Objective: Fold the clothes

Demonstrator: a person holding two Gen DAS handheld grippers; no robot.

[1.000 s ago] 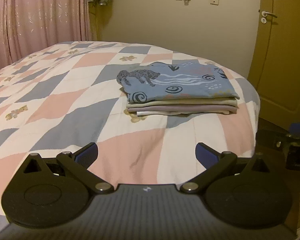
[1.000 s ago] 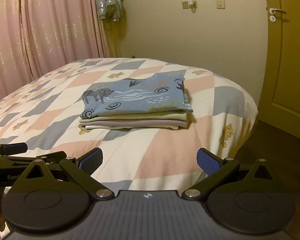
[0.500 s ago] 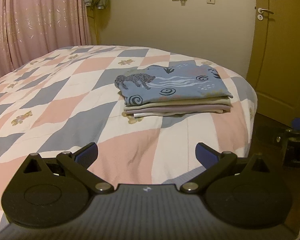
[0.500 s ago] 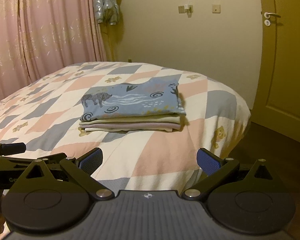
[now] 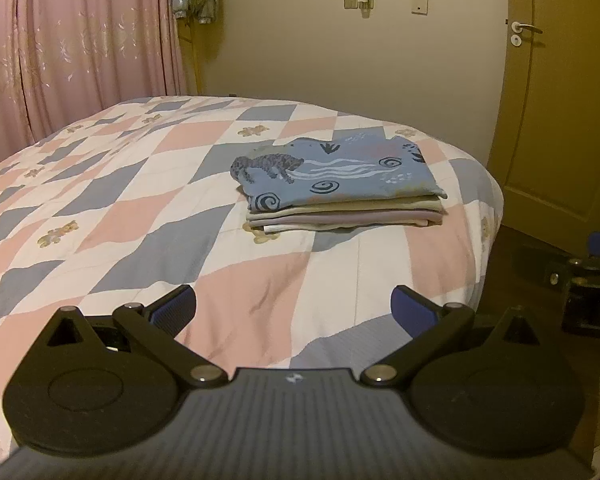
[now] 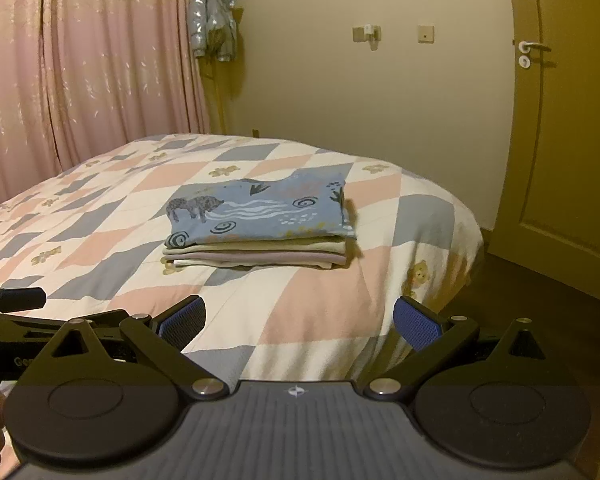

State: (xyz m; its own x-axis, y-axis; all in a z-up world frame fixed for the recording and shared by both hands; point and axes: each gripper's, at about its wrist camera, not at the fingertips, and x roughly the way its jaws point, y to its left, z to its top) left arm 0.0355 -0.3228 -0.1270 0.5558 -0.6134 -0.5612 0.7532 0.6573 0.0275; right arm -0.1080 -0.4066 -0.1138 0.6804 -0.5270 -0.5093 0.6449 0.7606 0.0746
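Observation:
A neat stack of folded clothes (image 5: 340, 196) (image 6: 260, 232) lies on the bed, topped by a blue garment printed with a grey animal and spirals; cream, lilac and white layers show beneath it. My left gripper (image 5: 294, 312) hangs open over the bed's near edge, well short of the stack, nothing between its blue pads. My right gripper (image 6: 298, 320) is likewise open and empty, back from the stack. The left gripper's body (image 6: 28, 320) shows at the right wrist view's left edge, and the right gripper's body (image 5: 592, 284) at the left wrist view's right edge.
The bed wears a pink, grey and white checked quilt (image 5: 120, 208) (image 6: 320, 312) with teddy-bear prints. Pink curtains (image 6: 80, 80) hang on the left, a small jacket (image 6: 214, 20) hangs on the wall, and a door (image 6: 560, 120) stands at the right. Dark floor (image 6: 520, 292) lies beside the bed.
Both grippers have drawn back and risen slightly, so the stack looks smaller and farther off. The stack itself has not moved; both grippers stayed open.

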